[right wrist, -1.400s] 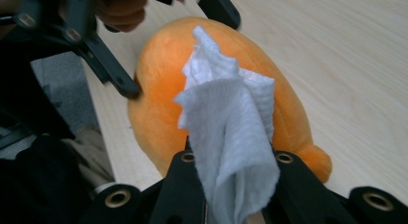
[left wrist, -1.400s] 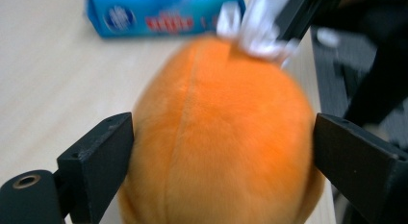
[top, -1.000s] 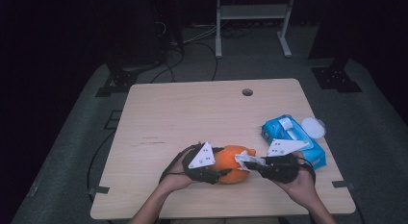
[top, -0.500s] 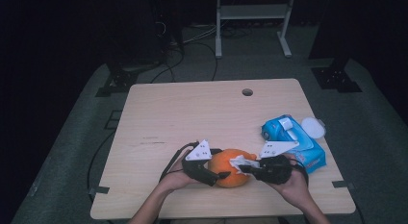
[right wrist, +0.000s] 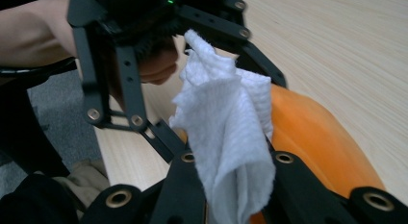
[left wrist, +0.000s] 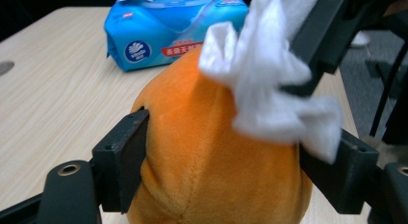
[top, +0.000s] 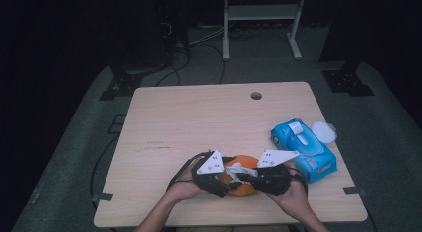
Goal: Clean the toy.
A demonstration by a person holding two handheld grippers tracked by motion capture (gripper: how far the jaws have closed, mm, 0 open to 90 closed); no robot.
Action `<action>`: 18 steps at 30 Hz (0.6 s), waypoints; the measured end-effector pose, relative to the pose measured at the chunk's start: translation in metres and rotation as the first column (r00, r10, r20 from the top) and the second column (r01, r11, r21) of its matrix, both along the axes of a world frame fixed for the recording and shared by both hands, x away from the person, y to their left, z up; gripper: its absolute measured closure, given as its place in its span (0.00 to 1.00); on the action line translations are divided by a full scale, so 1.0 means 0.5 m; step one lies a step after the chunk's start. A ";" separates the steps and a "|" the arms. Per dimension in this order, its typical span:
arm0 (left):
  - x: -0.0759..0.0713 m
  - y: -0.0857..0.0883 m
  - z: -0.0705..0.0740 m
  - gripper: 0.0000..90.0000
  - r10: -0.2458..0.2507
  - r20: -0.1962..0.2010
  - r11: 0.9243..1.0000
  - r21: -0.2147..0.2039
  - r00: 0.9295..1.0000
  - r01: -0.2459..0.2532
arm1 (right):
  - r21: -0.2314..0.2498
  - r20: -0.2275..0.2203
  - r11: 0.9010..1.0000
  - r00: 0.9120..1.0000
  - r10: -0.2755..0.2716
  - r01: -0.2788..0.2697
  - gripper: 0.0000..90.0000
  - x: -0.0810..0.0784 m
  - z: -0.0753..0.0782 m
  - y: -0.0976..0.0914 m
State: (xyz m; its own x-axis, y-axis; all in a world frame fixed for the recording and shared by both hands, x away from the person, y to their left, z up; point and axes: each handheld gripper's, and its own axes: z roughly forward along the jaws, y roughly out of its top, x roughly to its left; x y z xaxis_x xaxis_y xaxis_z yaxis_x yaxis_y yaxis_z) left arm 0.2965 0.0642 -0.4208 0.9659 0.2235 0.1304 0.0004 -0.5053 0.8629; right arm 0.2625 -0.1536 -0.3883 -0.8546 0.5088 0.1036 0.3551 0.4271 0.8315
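Note:
An orange plush toy (top: 242, 188) sits near the table's front edge. My left gripper (left wrist: 233, 156) straddles it, with both pads against its sides; its jaws have just been closing with the plush (left wrist: 202, 152) between them. My right gripper (right wrist: 238, 180) is shut on a crumpled white wipe (right wrist: 226, 132), which it holds against the top of the plush (right wrist: 317, 142). In the high view the left gripper (top: 224, 184) and right gripper (top: 251, 178) meet over the toy, with the wipe (top: 241, 170) between their grey plates.
A blue pack of wet wipes (top: 303, 145) lies to the right of the hands, its white lid (top: 323, 131) flipped open at the far end. The wooden table (top: 199, 117) has a cable hole (top: 256, 95) near its far edge.
My right gripper has carried the wipe a little left and nearer, onto the plush. The left hand has stayed put around the toy.

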 end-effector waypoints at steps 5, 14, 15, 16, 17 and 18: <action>0.009 0.010 -0.002 0.27 0.015 -0.007 1.000 -0.012 1.000 -0.016 | -0.010 0.021 1.000 0.999 -0.028 0.028 0.91 0.010 0.009 -0.027; 0.008 0.003 -0.001 0.23 0.015 -0.015 0.998 -0.053 1.000 -0.016 | -0.042 0.015 0.995 0.996 -0.090 0.091 0.91 0.015 0.007 -0.068; -0.001 -0.006 0.000 0.24 -0.011 0.014 0.999 -0.034 1.000 0.011 | -0.043 0.030 0.997 0.997 -0.069 0.071 0.91 0.010 0.010 -0.055; -0.005 -0.010 -0.002 0.24 -0.021 0.024 0.999 -0.031 0.999 0.022 | -0.046 0.041 0.998 0.998 -0.049 0.051 0.91 0.005 0.013 -0.042; -0.005 -0.010 -0.002 0.24 -0.021 0.024 0.999 -0.031 0.999 0.022 | -0.044 0.044 0.998 0.998 -0.034 0.036 0.91 0.001 0.016 -0.030; -0.011 -0.011 -0.003 0.25 -0.044 0.048 0.999 -0.021 0.998 0.045 | -0.042 0.048 0.999 0.999 -0.020 0.022 0.91 -0.001 0.019 -0.022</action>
State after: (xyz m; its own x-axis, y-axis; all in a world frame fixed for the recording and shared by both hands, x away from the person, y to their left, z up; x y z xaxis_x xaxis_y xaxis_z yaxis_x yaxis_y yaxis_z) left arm 0.2911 0.0588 -0.4225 0.9679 0.1837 0.1718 -0.0628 -0.4851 0.8722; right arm 0.2618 -0.1644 -0.3790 -0.8473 0.5295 0.0408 0.3245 0.4553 0.8291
